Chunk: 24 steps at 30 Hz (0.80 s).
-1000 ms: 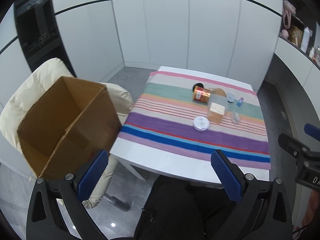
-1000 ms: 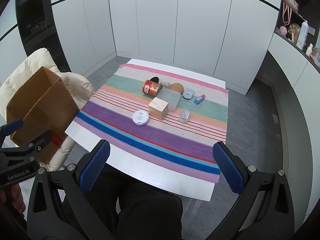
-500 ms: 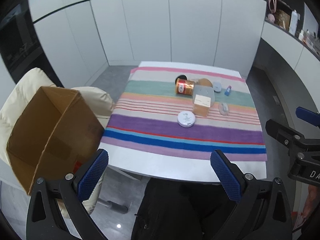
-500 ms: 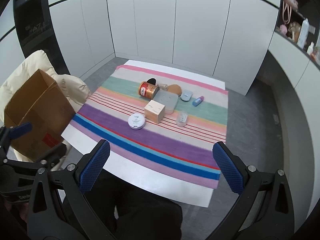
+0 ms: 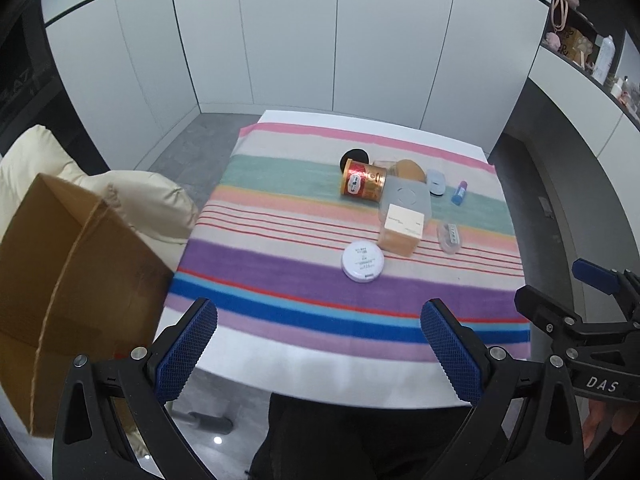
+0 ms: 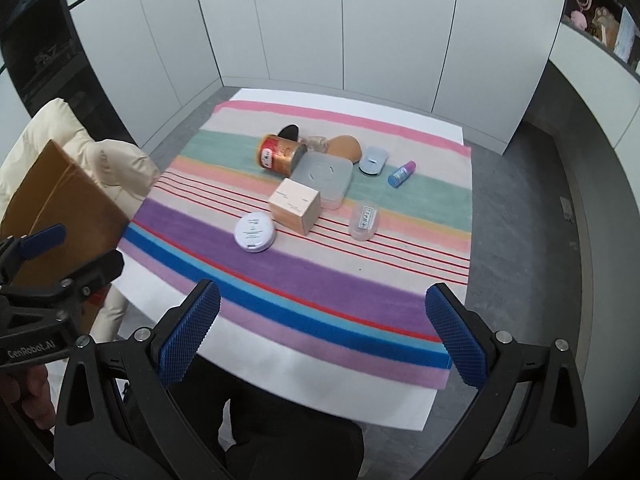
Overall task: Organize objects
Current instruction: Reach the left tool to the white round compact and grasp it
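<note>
Both tools, left and right, hang spread apart and empty above the striped desk, its clutter, including a tin, awaiting sorting, presumably into the cardboard box alongside.

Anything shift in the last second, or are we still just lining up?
Only the cameras moved: the left gripper swung right, pushing the cardboard box toward the frame's left edge; the right gripper eased closer to the table. Both are open and empty. The red can, white tin and the rest lie unmoved.
</note>
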### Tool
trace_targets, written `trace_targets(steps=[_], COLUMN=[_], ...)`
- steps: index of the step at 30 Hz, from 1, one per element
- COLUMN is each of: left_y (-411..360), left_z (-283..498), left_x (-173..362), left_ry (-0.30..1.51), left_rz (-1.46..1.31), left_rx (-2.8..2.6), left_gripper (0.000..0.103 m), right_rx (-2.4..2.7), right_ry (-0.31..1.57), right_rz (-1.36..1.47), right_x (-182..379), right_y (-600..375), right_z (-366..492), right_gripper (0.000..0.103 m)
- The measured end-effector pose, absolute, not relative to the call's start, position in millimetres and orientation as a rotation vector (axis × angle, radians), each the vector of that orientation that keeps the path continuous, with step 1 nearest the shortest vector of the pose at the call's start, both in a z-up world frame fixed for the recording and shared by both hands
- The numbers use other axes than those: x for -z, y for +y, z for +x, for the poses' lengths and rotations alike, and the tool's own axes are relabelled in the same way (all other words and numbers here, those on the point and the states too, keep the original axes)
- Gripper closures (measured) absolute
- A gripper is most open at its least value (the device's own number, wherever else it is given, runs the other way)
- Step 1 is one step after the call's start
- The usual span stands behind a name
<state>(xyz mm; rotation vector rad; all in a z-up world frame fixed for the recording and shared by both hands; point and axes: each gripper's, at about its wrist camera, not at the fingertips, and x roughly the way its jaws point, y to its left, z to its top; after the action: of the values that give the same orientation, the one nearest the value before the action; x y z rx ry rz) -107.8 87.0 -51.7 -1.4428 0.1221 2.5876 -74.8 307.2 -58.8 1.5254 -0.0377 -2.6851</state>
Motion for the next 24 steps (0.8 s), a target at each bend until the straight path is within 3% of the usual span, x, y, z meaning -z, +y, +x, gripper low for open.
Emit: trace_targets(steps=[16, 24], left_y=[118.7, 136.9], left_z=[-168.1, -182.8], left_x=[139.3, 179.5], left_ry=[0.194, 0.223], left_rz=[-1.592, -1.634], left_rx=[-2.529, -2.465], left_gripper=[0.004, 0.005], right_rx=[2.683, 2.637], right_ry=[-0.114, -0.053], right_rz=[1.666, 1.701], right_x=[130.2, 163.6], right_y=[340.7, 334.9], right_z=[-149.6, -172.2], right_gripper=[0.001, 0.004])
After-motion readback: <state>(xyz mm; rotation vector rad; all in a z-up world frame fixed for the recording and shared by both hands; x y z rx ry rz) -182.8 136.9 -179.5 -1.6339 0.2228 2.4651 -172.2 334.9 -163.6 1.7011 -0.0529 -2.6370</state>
